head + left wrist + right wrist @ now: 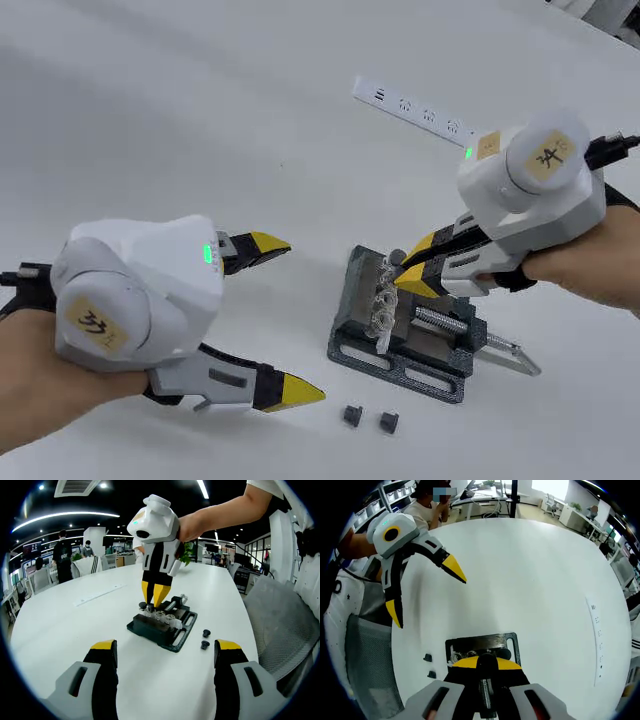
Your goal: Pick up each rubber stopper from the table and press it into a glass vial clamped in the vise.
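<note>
— What is counted on the table (pixel 200 120)?

— One vise (pixel 400 345) is seen, with a short row of clear glass vials (pixel 381 300) clamped in it; their exact number cannot be read. Three rubber stoppers are counted. Two loose stoppers (pixel 352 415) are laid side by side at 6 o'clock of the vise. One white power strip (pixel 415 108) is laid at 12 o'clock, well apart.

— How are the hands posed?

— In the head view the left gripper (pixel 297 318) is held at 9 o'clock of the vise, pointed toward 3 o'clock, well apart from it. Its jaws are spread wide and nothing is held between them. The right gripper (pixel 400 268) is brought in from 3 o'clock by a hand, tilted down onto the vise.

— And its claw?

— Its yellow tips are pressed together over the 12 o'clock end of the vial row.

— Where is the last stopper placed?

— The third stopper (pixel 398 257) is seen just beside those tips, at that same end of the row. Whether it is touched by them cannot be told.
</note>
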{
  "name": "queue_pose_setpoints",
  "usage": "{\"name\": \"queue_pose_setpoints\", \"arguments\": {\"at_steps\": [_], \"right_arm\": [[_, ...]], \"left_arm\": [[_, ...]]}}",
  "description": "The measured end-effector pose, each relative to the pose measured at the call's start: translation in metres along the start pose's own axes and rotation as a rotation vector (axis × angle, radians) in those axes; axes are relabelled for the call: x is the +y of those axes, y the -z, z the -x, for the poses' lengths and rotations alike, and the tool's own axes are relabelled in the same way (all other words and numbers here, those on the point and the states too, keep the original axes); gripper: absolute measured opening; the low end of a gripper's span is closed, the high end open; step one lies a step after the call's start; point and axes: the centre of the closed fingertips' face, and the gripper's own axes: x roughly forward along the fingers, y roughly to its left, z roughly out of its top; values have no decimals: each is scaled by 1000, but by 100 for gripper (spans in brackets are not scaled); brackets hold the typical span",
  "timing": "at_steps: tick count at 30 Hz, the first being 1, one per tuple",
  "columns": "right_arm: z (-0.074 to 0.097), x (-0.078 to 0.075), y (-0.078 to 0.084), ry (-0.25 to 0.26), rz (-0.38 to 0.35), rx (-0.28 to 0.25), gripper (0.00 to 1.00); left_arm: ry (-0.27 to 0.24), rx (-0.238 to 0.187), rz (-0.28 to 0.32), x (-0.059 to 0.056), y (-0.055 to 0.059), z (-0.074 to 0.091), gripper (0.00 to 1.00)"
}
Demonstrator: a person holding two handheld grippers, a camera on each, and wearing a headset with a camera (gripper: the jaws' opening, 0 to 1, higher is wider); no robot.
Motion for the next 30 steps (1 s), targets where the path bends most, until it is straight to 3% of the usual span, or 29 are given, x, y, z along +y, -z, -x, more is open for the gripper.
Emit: {"name": "queue_pose_setpoints", "arguments": {"at_steps": [17, 24, 30], "right_arm": [[-5, 2, -2, 51, 101, 140, 5], [-7, 1, -1, 61, 85, 158, 5], [-6, 1, 1, 46, 69, 132, 6]], "left_arm": [[1, -9, 6, 1, 1, -1, 78], [7, -14, 6, -1, 0, -4, 77], [16, -14, -2, -4, -5, -7, 77]]}}
